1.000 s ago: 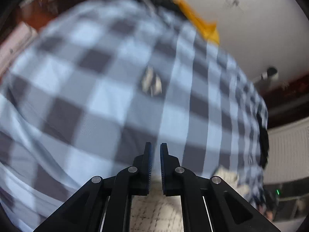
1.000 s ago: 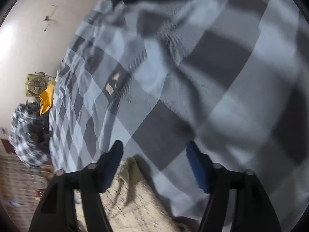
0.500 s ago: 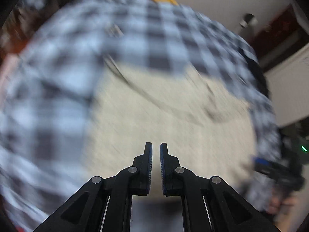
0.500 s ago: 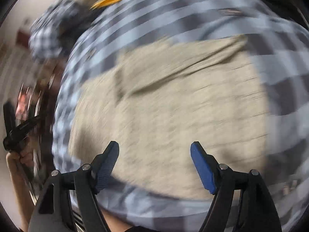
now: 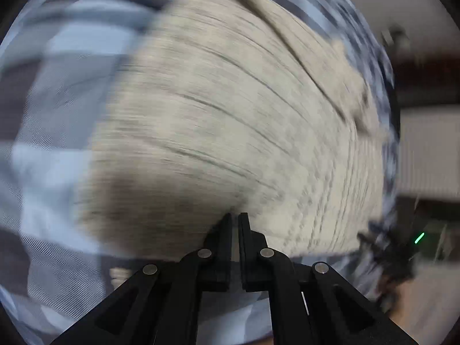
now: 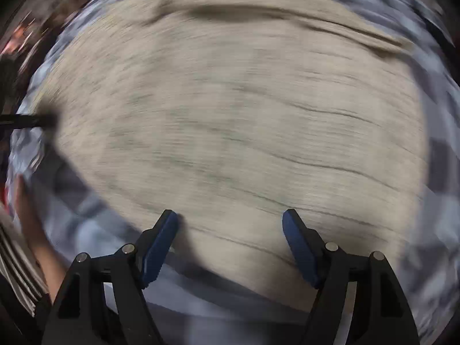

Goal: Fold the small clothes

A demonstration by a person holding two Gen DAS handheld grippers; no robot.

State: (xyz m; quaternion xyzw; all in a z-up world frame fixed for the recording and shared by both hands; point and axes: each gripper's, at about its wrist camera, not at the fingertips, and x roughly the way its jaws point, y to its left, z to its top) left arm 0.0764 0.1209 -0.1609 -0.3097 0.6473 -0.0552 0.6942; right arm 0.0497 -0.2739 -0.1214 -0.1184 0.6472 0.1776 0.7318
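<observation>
A beige garment (image 5: pixel 230 115) with thin dark grid lines lies spread flat on a blue-and-grey checked sheet (image 5: pixel 57 86). My left gripper (image 5: pixel 235 215) is shut, its tips at the garment's near edge; blur hides whether any cloth is pinched. In the right wrist view the same garment (image 6: pixel 244 115) fills the picture on the sheet (image 6: pixel 201 302). My right gripper (image 6: pixel 230 218) points down over the garment's near part, open, with only flat cloth below the gap. The left gripper (image 6: pixel 28 120) shows as a dark bar at the garment's left edge.
A person's forearm (image 6: pixel 31 230) and striped sleeve (image 6: pixel 14 258) are at the lower left of the right wrist view. Past the bed's right side are a pale wall, dark furniture and a green light (image 5: pixel 419 237). Both views are blurred by motion.
Both grippers swept from over bare checked sheet to over the beige garment, and both now sit lower and closer to it. The right gripper has rolled. The jaws are unchanged.
</observation>
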